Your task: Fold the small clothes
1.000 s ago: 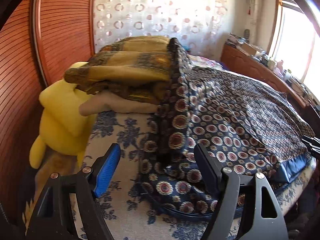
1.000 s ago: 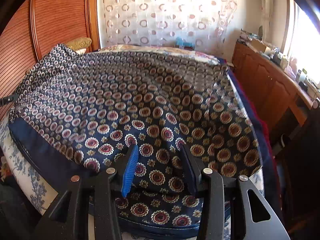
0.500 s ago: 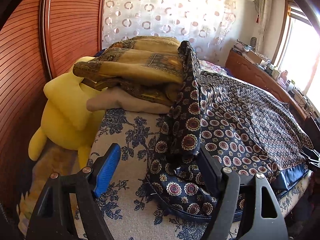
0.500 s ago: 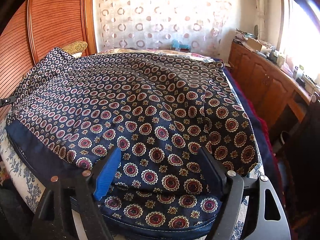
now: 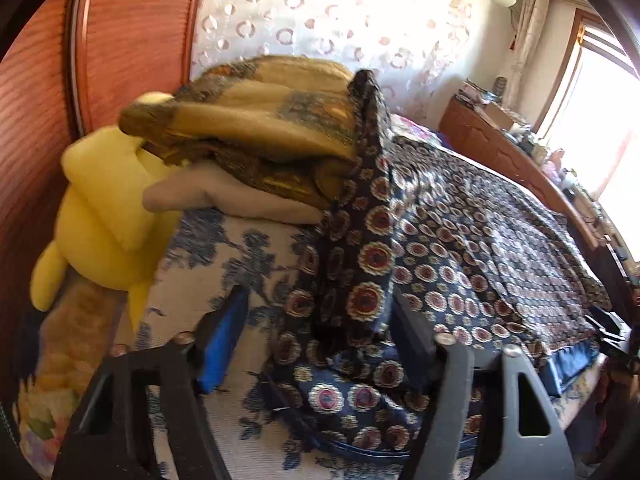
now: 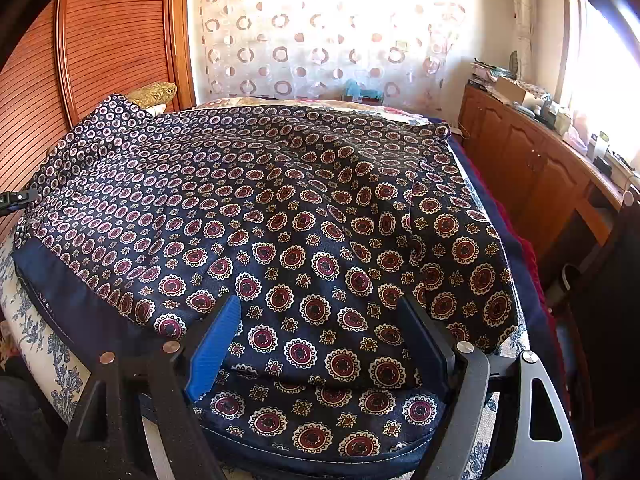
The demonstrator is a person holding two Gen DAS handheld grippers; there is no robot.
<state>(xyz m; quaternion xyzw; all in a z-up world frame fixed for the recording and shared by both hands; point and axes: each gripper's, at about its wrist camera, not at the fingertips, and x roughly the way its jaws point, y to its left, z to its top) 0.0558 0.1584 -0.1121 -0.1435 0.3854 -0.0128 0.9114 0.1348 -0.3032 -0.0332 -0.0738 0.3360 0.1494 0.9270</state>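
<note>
My left claw (image 5: 316, 336) was closing round cloth (image 5: 360, 280) fold, not yet pinched; right claw (image 6: 320, 344) spread. Thin fabric could slip.

We see one garment (image 6: 304, 216), dark navy with rows of red and cream medallions and a plain navy hem band. It lies spread wide over the bed (image 6: 36, 344), a little wrinkled. Its left corner (image 5: 360, 264) is bunched up in folds.
</note>
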